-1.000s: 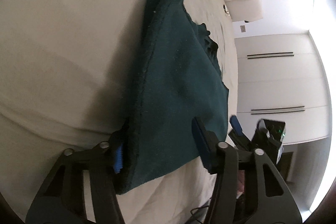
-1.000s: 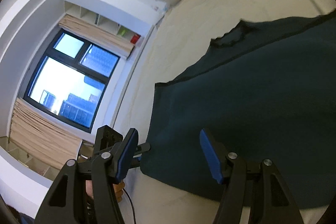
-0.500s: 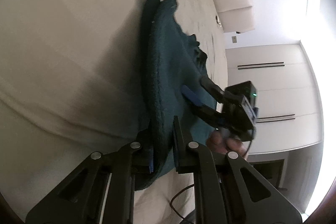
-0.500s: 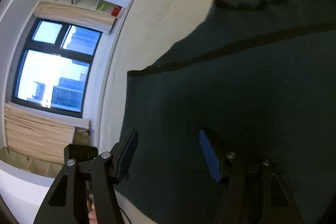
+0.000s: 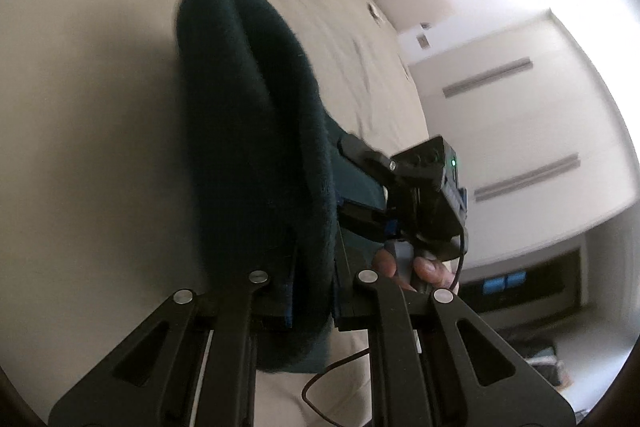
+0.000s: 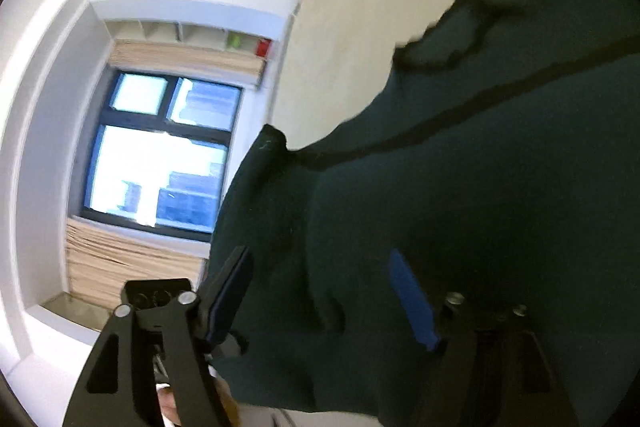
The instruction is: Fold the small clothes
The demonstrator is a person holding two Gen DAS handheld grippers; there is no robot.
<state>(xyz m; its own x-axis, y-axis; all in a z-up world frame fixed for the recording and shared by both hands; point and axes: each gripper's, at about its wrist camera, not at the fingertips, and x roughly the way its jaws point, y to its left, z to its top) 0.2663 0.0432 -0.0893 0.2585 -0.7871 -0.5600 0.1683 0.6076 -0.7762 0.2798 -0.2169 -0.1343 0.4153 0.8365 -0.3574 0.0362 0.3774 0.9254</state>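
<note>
My left tool (image 5: 312,291) is clamped on the near edge of the dark green garment (image 5: 256,155), its jaws having just closed with the doubled cloth pinched between them. My right tool (image 6: 320,295) stands apart, its jaws just opened wider, with cloth lying between the pads but not pressed by them as far as I can see. The garment lies on the bed (image 5: 88,75), its near edge raised in my left grip and the rest trailing away over the sheet.

To do this fold well, I judge I should close the right tool on the matching edge before carrying, then keep both tools level so the hem stays straight.

From the left wrist, the garment's long axis runs away from me towards the headboard.
</note>
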